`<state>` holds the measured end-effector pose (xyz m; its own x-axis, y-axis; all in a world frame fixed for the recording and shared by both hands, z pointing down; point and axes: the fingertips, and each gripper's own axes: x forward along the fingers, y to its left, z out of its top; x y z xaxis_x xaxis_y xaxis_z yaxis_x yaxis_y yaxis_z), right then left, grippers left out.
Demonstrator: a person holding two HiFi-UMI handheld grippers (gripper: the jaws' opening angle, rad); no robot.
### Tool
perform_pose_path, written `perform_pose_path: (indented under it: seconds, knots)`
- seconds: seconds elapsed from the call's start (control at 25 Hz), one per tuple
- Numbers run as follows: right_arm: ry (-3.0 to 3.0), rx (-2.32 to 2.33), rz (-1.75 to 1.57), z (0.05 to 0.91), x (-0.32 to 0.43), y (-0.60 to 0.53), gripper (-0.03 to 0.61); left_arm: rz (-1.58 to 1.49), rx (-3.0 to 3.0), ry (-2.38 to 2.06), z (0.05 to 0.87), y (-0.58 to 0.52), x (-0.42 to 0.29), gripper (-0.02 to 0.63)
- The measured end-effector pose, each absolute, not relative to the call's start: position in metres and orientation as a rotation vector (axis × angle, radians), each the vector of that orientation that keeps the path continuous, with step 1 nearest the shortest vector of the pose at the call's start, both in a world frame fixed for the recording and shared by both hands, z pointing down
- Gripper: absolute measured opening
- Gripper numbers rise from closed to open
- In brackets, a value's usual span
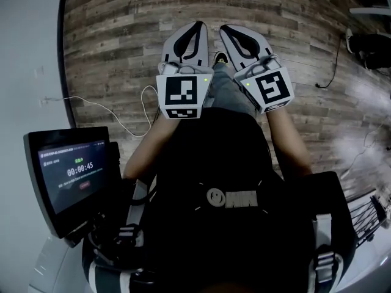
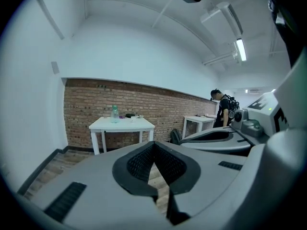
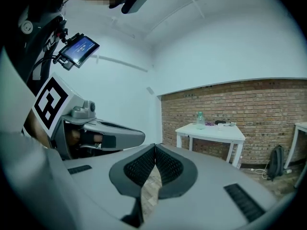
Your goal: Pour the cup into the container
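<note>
**Both claws shut and empty, carried toward a distant table**

The left claw [image 2: 154, 143] and the right claw [image 3: 154, 147] are seen with their ribbed pads pressed together and nothing gripped between them. The cup and the container cannot be picked out. They are presumably among the small items beside the bottle [image 2: 114, 113] on the white table [image 2: 139, 124], which stands well apart against the brick wall. If the cup were reached with the claws closed like this, it could be knocked over and its contents spilled before any pour. A white cable [image 1: 110, 112] lying on the wooden floor [image 1: 122, 41] could also be caught underfoot. Both forearms are held straight out, side by side. The claws are pointed slightly below level at the table, with the marker cubes turned upward.
</note>
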<state>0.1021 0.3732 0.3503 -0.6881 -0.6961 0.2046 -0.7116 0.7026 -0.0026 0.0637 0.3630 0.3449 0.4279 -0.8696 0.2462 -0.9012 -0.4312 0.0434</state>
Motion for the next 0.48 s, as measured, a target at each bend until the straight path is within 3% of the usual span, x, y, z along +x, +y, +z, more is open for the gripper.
perform_pose_path:
  seconds: [0.48]
  knots:
    - [-2.71,1.172,0.156,0.353,0.103,0.391,0.008,0.278,2.516,-1.52,0.346,0.38,0.068,0.0]
